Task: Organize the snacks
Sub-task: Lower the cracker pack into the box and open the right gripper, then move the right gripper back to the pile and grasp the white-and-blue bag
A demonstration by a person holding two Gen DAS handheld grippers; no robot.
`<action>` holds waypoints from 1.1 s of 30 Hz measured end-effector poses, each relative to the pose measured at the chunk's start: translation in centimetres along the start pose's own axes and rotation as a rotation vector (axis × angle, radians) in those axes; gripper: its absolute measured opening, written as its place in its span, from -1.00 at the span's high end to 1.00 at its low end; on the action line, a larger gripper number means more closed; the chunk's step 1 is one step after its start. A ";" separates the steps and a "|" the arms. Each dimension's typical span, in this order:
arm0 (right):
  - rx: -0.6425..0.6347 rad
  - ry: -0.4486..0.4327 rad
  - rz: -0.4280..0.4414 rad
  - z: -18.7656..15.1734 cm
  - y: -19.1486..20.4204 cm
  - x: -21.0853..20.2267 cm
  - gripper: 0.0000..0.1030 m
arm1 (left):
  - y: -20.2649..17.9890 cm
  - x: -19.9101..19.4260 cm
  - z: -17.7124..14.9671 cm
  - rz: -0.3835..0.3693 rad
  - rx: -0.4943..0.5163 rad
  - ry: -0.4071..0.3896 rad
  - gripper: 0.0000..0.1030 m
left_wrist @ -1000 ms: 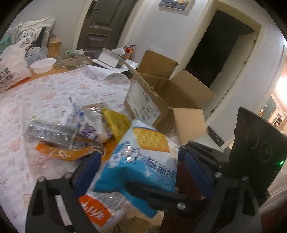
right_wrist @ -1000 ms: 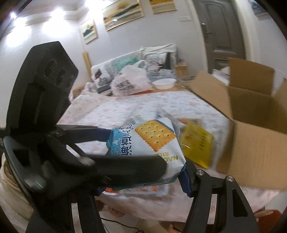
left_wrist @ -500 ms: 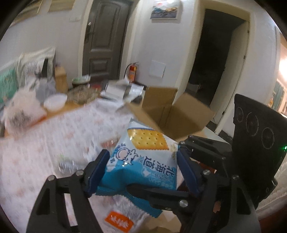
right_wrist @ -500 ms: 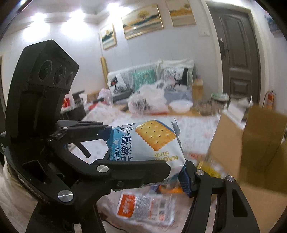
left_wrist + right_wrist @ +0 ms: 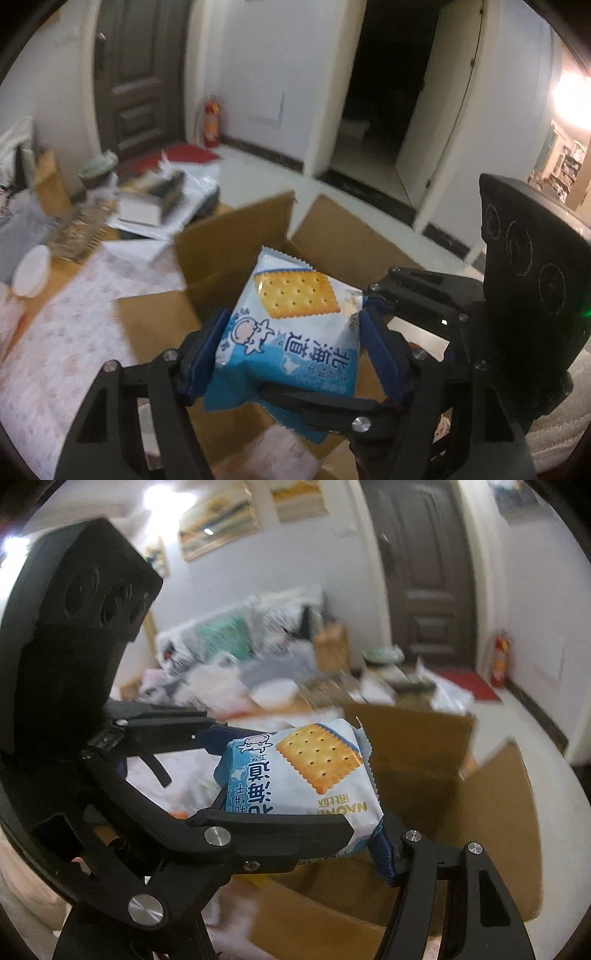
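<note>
1. Cracker pack (image 5: 291, 328): pale blue and white pillow bag, square golden cracker with rows of holes printed on top, a cartoon figure and dark blue characters beside it, crimped zigzag end seams.
2. Clamped between both grippers at once, lifted in the air.
3. Left gripper (image 5: 295, 343): blue pads pressed on the pack's two sides, jaws just closed in further onto it.
4. Right gripper (image 5: 295, 786): pads tight on the same pack (image 5: 303, 771), one above left, one below right, part way open around it.
5. Open cardboard box (image 5: 236, 251) directly ahead of and below the held pack, flaps up.
6. Patterned tablecloth (image 5: 66, 332) left of the left gripper, under the box.
7. Background blurred; clutter beyond the box unclear.
</note>
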State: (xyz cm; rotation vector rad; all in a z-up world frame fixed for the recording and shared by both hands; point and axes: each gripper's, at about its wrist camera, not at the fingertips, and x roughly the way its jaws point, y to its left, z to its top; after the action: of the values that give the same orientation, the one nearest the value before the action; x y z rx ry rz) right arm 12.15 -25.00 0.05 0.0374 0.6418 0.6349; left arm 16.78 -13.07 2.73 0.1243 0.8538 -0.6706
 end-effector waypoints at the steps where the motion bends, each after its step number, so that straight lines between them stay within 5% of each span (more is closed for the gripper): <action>1: 0.008 0.024 -0.007 -0.2 -0.8 0.3 -0.19 | -0.1 0.8 0.3 -0.003 0.002 0.017 -0.32; 6: 0.031 0.104 -0.032 -1.3 -3.8 1.6 -0.22 | -0.8 4.7 1.2 -0.008 0.011 0.104 -0.32; 15: -0.011 0.094 -0.056 -1.3 -4.4 0.8 -0.41 | 0.0 4.5 1.8 0.050 0.013 0.097 -0.42; 25: -0.067 0.058 0.010 -0.3 1.0 0.0 -0.44 | 1.7 -5.7 -1.5 0.141 -0.016 -0.085 -0.51; 33: -0.196 0.057 0.157 0.4 10.7 2.4 -0.44 | 7.3 -13.3 -9.4 0.287 -0.164 -0.171 -0.64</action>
State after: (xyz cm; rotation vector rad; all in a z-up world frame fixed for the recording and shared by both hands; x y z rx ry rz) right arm 8.07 -14.92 1.39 -0.1143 0.6330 0.8504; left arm 8.77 2.70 5.05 0.0395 0.7056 -0.3357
